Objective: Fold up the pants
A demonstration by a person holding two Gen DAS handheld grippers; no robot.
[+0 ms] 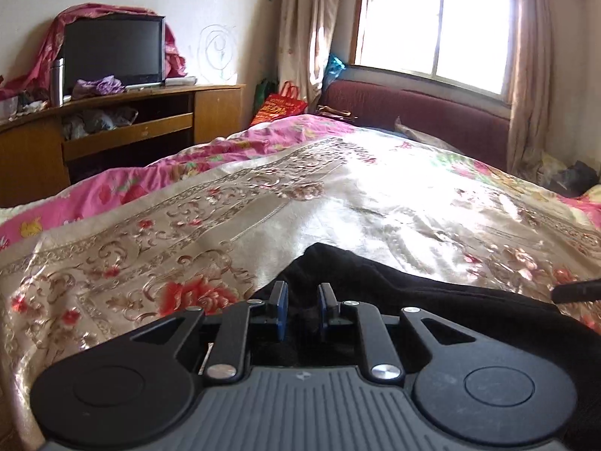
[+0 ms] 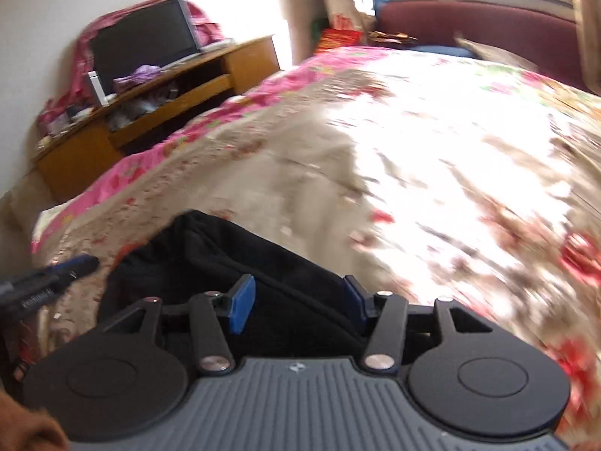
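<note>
While sunlight fell across the bed, the scene read as follows.

Pants: black pants (image 1: 413,285) lay bunched on the near part of the bed, right in front of both grippers.
Bed: a shiny beige bedspread (image 1: 263,203) with red flowers covered it, with a pink flowered quilt (image 1: 124,188) along its left edge.
Left gripper: the left gripper (image 1: 302,306) pointed down at the pants, its blue pads narrowly apart with dark cloth showing in the gap; whether they pinched it could not be told.
Right gripper: the right gripper (image 2: 298,302) hovered over the pants with its jaws spread wide, the pads clear of the cloth; this view was blurred.
Room: a wooden cabinet (image 1: 112,131) carried a dark television (image 1: 112,50) on the left, and a maroon sofa (image 1: 432,112) stood under a bright window (image 1: 435,26) with beige curtains (image 1: 304,26).
</note>
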